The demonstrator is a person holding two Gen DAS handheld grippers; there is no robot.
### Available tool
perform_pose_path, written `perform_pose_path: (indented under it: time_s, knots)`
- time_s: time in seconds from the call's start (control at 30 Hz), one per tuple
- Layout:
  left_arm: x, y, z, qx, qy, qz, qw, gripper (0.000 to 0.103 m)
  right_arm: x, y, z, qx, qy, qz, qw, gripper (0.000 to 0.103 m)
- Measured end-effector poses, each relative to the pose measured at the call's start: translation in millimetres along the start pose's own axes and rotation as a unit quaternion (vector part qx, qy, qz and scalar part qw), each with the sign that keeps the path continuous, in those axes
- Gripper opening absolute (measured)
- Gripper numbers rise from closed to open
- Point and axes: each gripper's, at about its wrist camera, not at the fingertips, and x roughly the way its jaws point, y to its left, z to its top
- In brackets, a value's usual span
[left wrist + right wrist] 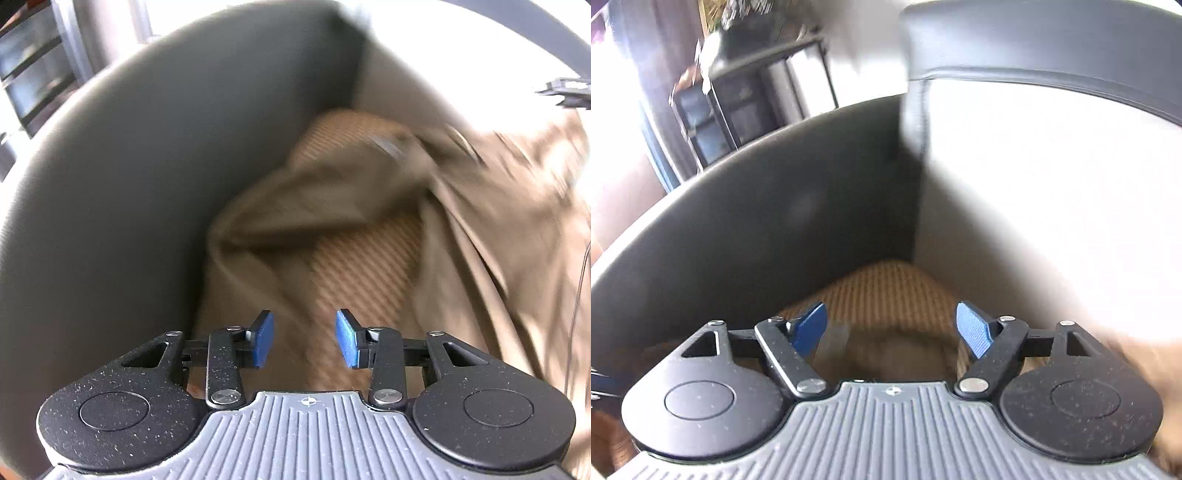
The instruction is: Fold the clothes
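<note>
A crumpled tan garment (461, 229) lies on a brown ribbed seat cushion (362, 266) inside a dark armchair, blurred by motion. My left gripper (304, 339) is open and empty, just above the cushion and the garment's near fold. In the right wrist view, my right gripper (892, 330) is wide open and empty, above the ribbed cushion (886, 291) near the chair's corner. A brown fold of the garment (897, 358) lies below and between its fingers, and a blurred tan edge (1145, 365) shows at the right.
The dark curved chair arm (129, 206) rises at the left and the pale chair back (1052, 192) at the right, meeting in a corner. A dark shelf unit (716, 118) stands beyond the chair. A thin cable (576, 302) hangs at the right edge.
</note>
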Motion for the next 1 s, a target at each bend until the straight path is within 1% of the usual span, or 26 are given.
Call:
perform_pose_path:
  time_s: [0.1, 0.2, 0.27, 0.3, 0.4, 0.43, 0.47, 0.57, 0.63, 0.7, 0.8, 0.87, 0.9, 0.93, 0.97, 1.0]
  knots:
    - [-14.3, -20.8, -31.3, 0.058, 0.005, 0.012, 0.9982, 0.053, -89.9, -9.0, -78.2, 0.032, 0.005, -0.036, 0.999, 0.082]
    - [-20.7, -40.2, -60.7, 0.113, 0.018, 0.041, 0.9925, 0.053, -161.5, -6.8, -165.5, 0.079, 0.035, -0.089, 0.992, 0.082]
    - [-15.7, -57.4, -77.1, 0.167, 0.025, 0.075, 0.9828, 0.053, -202.7, -0.7, -221.6, 0.111, 0.060, -0.134, 0.983, 0.082]
    - [-14.5, -66.6, -87.5, 0.201, 0.026, 0.095, 0.9746, 0.053, -221.0, 3.1, -248.8, 0.130, 0.073, -0.157, 0.976, 0.082]
    - [-15.5, -84.7, -111.3, 0.266, 0.021, 0.117, 0.9565, 0.053, -254.8, 21.7, -312.8, 0.203, 0.104, -0.212, 0.950, 0.082]
    - [-14.1, -88.6, -115.2, 0.282, 0.014, 0.117, 0.9522, 0.055, -264.5, 33.6, -331.1, 0.221, 0.109, -0.233, 0.941, 0.082]
    - [-11.8, -91.8, -117.3, 0.296, 0.004, 0.113, 0.9486, 0.054, -271.4, 44.5, -347.7, 0.236, 0.115, -0.254, 0.931, 0.082]
    - [-3.1, -102.0, -123.7, 0.338, -0.014, 0.109, 0.9348, 0.054, -279.8, 74.6, -381.8, 0.256, 0.129, -0.307, 0.907, 0.082]
    - [5.3, -108.0, -124.6, 0.347, -0.015, 0.114, 0.9308, 0.054, -290.1, 91.7, -399.8, 0.277, 0.128, -0.325, 0.895, 0.081]
    - [9.4, -117.2, -125.5, 0.339, -0.026, 0.128, 0.9318, 0.054, -309.7, 106.4, -411.8, 0.291, 0.130, -0.337, 0.886, 0.082]
    - [4.7, -130.6, -131.5, 0.306, -0.036, 0.159, 0.9382, 0.055, -341.4, 113.6, -427.7, 0.255, 0.156, -0.339, 0.892, 0.082]
    - [4.9, -140.4, -141.7, 0.300, -0.028, 0.176, 0.9371, 0.055, -349.5, 108.7, -438.8, 0.215, 0.177, -0.339, 0.899, 0.082]
    - [5.3, -145.4, -147.1, 0.300, -0.023, 0.184, 0.9358, 0.055, -347.2, 107.6, -443.4, 0.192, 0.179, -0.329, 0.907, 0.082]
    - [4.8, -149.4, -153.1, 0.314, -0.024, 0.184, 0.9311, 0.055, -340.8, 108.5, -447.6, 0.167, 0.182, -0.317, 0.916, 0.082]
    - [3.7, -153.1, -159.4, 0.335, -0.027, 0.181, 0.9244, 0.054, -332.0, 109.8, -451.6, 0.143, 0.184, -0.307, 0.923, 0.082]
    - [2.7, -156.7, -165.6, 0.355, -0.031, 0.178, 0.9173, 0.053, -319.6, 111.9, -454.7, 0.127, 0.183, -0.302, 0.927, 0.082]
